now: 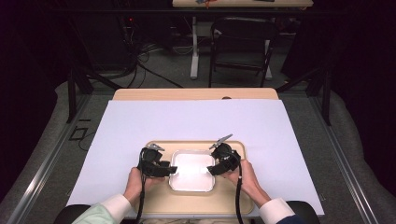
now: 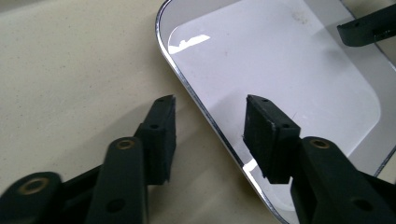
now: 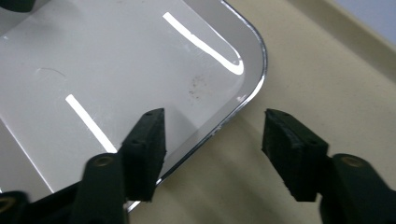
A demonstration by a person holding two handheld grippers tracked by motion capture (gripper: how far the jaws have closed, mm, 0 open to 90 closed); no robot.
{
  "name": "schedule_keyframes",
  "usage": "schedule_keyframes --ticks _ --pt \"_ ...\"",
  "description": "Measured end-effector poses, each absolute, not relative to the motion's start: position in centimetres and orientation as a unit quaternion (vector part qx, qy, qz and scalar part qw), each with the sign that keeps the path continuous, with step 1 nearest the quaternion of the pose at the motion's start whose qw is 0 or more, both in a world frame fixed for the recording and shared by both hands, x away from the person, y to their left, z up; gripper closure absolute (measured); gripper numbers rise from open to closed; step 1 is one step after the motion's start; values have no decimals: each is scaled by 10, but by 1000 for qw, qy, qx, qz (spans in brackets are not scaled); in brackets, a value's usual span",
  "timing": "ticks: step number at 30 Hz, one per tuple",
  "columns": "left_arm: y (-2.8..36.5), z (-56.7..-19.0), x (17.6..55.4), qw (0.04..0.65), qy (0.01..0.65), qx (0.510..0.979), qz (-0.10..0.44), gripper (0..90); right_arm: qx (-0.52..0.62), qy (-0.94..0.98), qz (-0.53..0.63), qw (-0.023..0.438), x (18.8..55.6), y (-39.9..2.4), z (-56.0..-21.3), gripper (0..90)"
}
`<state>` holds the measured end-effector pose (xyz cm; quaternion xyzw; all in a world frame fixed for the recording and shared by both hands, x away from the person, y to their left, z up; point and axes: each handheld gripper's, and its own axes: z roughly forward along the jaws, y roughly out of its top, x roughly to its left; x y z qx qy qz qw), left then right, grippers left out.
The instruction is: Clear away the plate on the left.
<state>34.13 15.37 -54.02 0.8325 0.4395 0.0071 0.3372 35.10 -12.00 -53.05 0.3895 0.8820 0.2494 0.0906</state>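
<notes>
High view, lower centre: each hand-held gripper, left (image 1: 172, 169) and right (image 1: 211, 169), gapes empty astride a rim of the shiny metal tray (image 1: 192, 187); judged best, close both evenly before lifting level.

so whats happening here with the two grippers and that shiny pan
A person at the table holds a gripper in each hand, one at either side of a shallow, shiny metal pan that sits on a beige tray. The left gripper is open, its jaws straddling the pan's rim, one outside and one over the pan. The right gripper is open too, straddling the opposite rim the same way. Neither has closed on the rim, and the pan looks empty.
</notes>
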Motion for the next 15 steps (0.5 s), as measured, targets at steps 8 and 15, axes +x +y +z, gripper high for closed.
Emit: schedule_keyframes --ticks 8,15 --pt "159 -518 332 378 408 830 42 242 353 879 293 130 339 -123 -511 101" --pt "173 -493 317 416 370 825 95 110 335 860 350 163 322 -143 -486 18"
